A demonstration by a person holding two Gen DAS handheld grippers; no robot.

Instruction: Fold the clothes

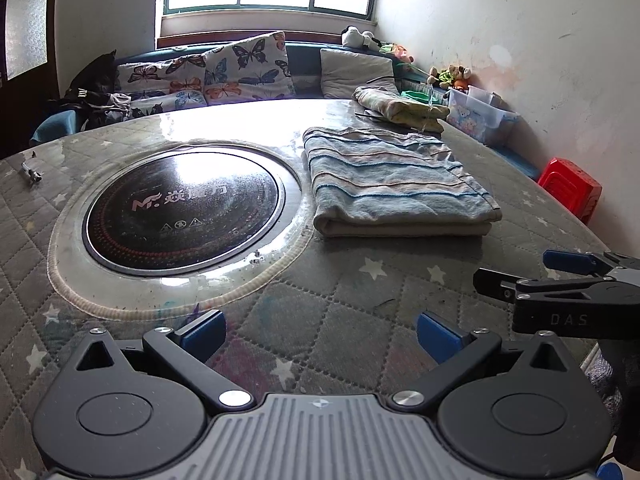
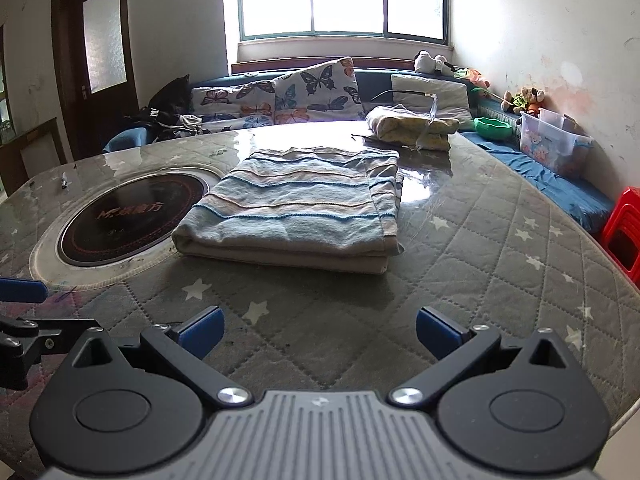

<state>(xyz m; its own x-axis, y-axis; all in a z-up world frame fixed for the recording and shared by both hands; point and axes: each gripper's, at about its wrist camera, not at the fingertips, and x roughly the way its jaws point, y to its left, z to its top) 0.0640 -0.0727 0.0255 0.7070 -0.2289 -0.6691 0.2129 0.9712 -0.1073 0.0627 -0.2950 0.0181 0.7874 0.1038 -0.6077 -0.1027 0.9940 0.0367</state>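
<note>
A striped blue and beige garment (image 1: 394, 184) (image 2: 298, 210) lies folded into a thick rectangle on the quilted table, just right of the round cooktop. A second folded cloth, yellowish (image 1: 400, 108) (image 2: 412, 126), rests at the table's far edge with a clear hanger on it. My left gripper (image 1: 320, 334) hovers open over the near part of the table, nothing between its blue pads. My right gripper (image 2: 320, 332) is open too, short of the striped garment's near fold. In the left wrist view the right gripper (image 1: 560, 276) shows at the right edge, apart from the garment.
A black round cooktop (image 1: 182, 210) (image 2: 128, 212) is set into the table (image 1: 348, 304) (image 2: 480, 264). A small pen-like item (image 1: 31, 172) lies far left. Butterfly cushions (image 2: 316, 92), a red stool (image 1: 570, 188), a clear toy box (image 2: 552, 144) and a green bowl (image 2: 492, 128) stand beyond the table.
</note>
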